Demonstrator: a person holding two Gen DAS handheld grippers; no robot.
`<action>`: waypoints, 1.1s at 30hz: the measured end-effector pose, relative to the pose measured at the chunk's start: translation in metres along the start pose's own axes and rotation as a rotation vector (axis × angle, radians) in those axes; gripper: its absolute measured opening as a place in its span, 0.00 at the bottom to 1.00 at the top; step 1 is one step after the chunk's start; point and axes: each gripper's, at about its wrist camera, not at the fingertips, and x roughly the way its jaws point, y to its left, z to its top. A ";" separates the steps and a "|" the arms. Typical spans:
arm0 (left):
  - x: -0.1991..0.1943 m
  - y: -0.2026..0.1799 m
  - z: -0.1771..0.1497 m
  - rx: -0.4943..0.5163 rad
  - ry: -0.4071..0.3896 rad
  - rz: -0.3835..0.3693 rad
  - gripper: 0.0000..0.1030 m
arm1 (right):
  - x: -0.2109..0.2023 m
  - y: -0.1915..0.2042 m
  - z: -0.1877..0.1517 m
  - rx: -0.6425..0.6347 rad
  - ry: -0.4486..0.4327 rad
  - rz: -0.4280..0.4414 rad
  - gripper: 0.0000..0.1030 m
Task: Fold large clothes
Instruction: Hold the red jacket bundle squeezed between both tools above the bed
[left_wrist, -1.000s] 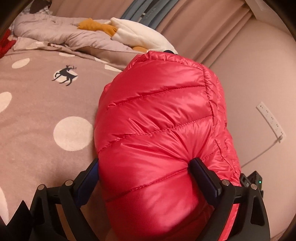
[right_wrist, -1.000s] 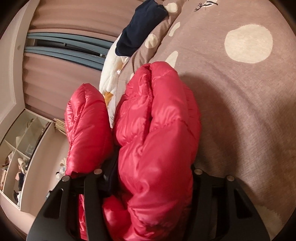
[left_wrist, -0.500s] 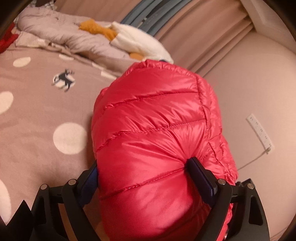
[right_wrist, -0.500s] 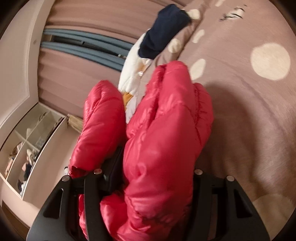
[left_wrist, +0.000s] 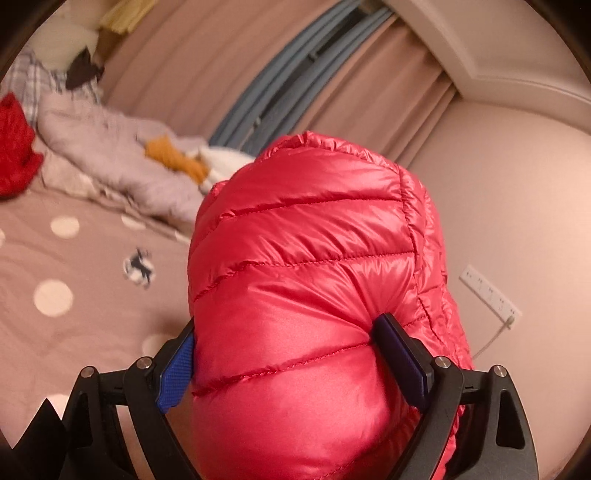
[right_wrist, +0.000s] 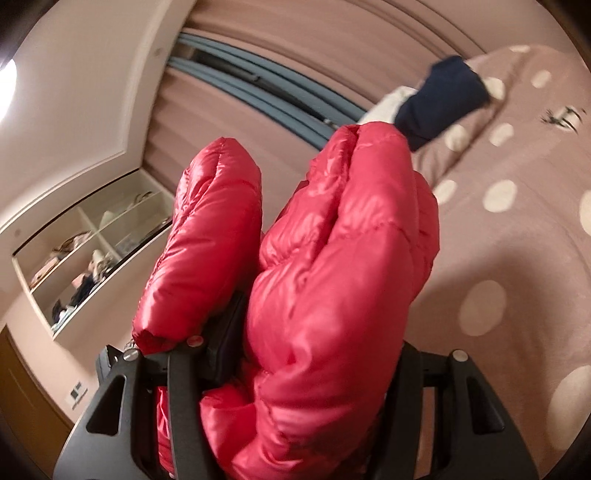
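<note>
Red puffer jacket (left_wrist: 314, 295) clamped thick in left gripper (left_wrist: 284, 354) and right gripper (right_wrist: 295, 354); lifted off bed (left_wrist: 74, 314), likely for carrying folded bundle.

A polka-dot bedspread (left_wrist: 55, 321), rumpled grey quilt (left_wrist: 110, 155), pink curtains (left_wrist: 207, 66) and wall shelves (right_wrist: 85, 251)

jacket (left_wrist: 306, 280) between left tongs (left_wrist: 284, 354) | bed (left_wrist: 74, 321) below-left | curtains (left_wrist: 369, 122) behind

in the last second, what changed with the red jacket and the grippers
Both grippers lifted the red puffer jacket up off the dotted bedspread; more curtain and wall now show. Unchanged: left gripper and right gripper each stay clamped on a bunched fold.
</note>
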 end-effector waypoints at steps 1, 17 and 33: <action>0.000 0.002 0.003 0.006 -0.023 0.002 0.87 | -0.001 0.002 -0.001 -0.013 0.004 0.013 0.53; -0.029 0.016 0.013 0.022 -0.131 -0.014 0.87 | 0.009 0.034 -0.009 -0.115 0.014 0.092 0.54; -0.040 0.012 0.022 0.050 -0.157 0.030 0.87 | 0.019 0.043 -0.007 -0.147 0.031 0.092 0.54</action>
